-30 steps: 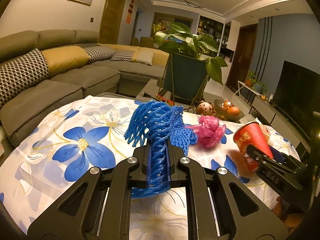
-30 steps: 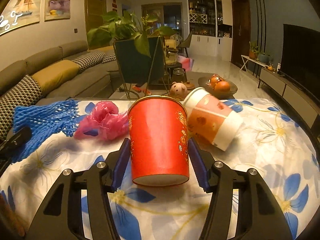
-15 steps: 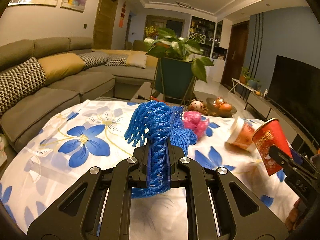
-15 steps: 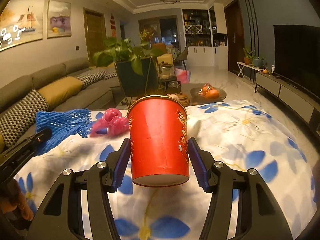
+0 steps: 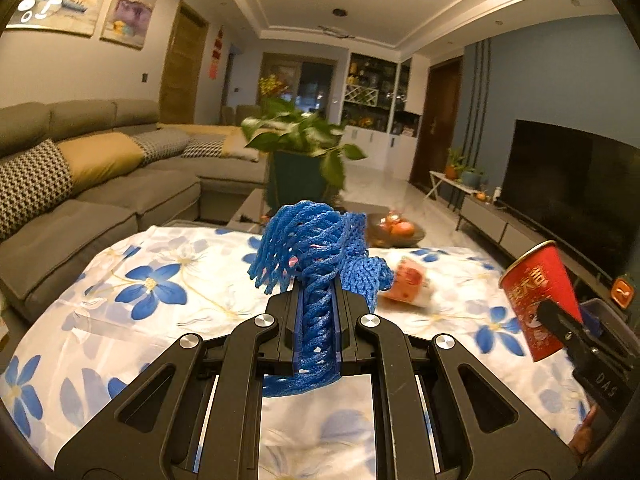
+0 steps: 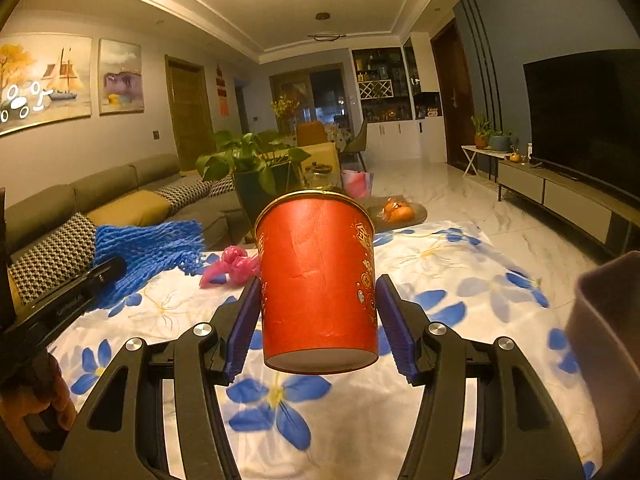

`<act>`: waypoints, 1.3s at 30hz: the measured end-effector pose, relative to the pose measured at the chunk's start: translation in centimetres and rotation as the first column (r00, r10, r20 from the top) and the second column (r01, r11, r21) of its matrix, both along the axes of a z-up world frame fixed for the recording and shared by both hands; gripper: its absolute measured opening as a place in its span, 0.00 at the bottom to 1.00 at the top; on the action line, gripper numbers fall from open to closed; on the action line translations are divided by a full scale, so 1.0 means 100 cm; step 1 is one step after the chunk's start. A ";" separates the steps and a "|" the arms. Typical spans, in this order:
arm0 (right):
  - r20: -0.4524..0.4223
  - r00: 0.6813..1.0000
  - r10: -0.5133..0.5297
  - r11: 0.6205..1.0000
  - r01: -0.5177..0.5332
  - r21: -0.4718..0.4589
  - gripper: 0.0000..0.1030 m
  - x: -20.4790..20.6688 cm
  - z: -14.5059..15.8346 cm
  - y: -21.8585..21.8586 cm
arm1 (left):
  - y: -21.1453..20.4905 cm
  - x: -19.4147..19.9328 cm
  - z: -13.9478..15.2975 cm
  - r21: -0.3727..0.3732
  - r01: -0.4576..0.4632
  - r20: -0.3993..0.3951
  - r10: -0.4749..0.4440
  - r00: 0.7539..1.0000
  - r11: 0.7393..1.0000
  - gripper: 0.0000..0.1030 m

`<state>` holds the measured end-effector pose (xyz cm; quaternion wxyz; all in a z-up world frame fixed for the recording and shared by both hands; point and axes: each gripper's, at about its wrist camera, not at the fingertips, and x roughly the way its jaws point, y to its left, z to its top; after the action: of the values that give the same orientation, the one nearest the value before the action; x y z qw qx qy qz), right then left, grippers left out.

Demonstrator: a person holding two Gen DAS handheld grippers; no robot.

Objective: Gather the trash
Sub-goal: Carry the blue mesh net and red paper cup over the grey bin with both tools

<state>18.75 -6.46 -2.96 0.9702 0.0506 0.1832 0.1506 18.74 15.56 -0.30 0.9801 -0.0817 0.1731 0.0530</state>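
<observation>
Floral tablecloth [image 6: 420,264] — red cup [image 6: 318,284] upright, mouth up

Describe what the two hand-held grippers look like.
Both match. The left hand-held gripper is a matte black frame with cut-out slots, silver pivot screws and blue ribbed pads on the fingers. The right hand-held gripper has the same build. Small pale lettering marks their sides. No cables or sleeves show.

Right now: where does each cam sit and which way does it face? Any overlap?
Left wrist: on the left gripper, looking along its fingers, shut on the blue net, across the floral table toward the TV wall; no hand shows.
Right wrist: on the right gripper, clamping the red cup, facing down the room; a hand shows lower left.
Shared: net, cup, table, each other's gripper.
</observation>
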 end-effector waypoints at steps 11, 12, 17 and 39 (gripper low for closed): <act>0.056 0.996 -0.066 0.998 0.065 0.015 0.55 -0.036 0.017 -0.046 | -0.066 -0.019 0.020 0.045 0.121 0.032 -0.122 0.992 0.992 0.10; 0.062 0.995 -0.077 0.997 0.076 0.017 0.55 -0.039 0.018 -0.053 | -0.072 -0.019 0.020 0.048 0.130 0.033 -0.131 0.991 0.990 0.10; 0.080 0.989 -0.127 0.992 0.126 0.023 0.55 -0.053 0.022 -0.085 | -0.110 -0.018 0.022 0.063 0.196 0.031 -0.199 0.980 0.979 0.10; 0.131 0.904 -0.407 0.913 0.400 0.080 0.55 -0.083 0.027 -0.216 | -0.266 0.003 0.028 0.092 0.462 0.036 -0.467 0.883 0.882 0.10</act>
<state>10.42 -28.10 -0.30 0.9893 0.1012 0.0942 -0.0456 18.99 -11.08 2.53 0.9712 0.0005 0.1572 -0.1788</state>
